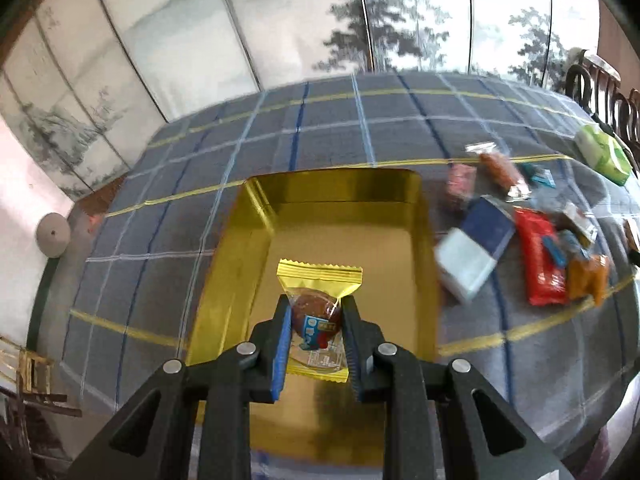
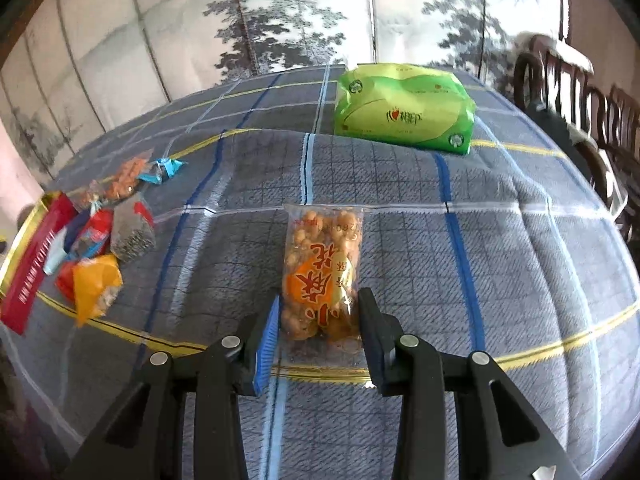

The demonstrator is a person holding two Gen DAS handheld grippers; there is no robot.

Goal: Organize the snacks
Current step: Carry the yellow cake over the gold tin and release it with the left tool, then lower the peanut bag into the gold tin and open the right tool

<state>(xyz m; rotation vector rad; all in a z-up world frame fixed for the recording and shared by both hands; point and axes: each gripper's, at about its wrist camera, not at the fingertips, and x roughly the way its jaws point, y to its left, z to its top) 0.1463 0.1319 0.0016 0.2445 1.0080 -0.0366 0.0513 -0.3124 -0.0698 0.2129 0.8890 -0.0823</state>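
My left gripper (image 1: 316, 312) is shut on a yellow-wrapped round cake (image 1: 318, 304) and holds it above the open gold tin (image 1: 236, 248) on the plaid cloth. My right gripper (image 2: 318, 312) is shut on a clear bag of peanuts (image 2: 322, 268) with orange print, held over the cloth. A pile of loose snack packets (image 1: 540, 256) lies to the right of the tin; it also shows in the right wrist view (image 2: 96, 240) at the far left, beside the tin's red outer wall (image 2: 36, 260).
A green tissue pack (image 2: 404, 106) lies at the far side of the table, also in the left wrist view (image 1: 602, 152). A dark wooden chair (image 2: 580, 92) stands at the right edge. A painted folding screen (image 1: 280, 20) stands behind the table.
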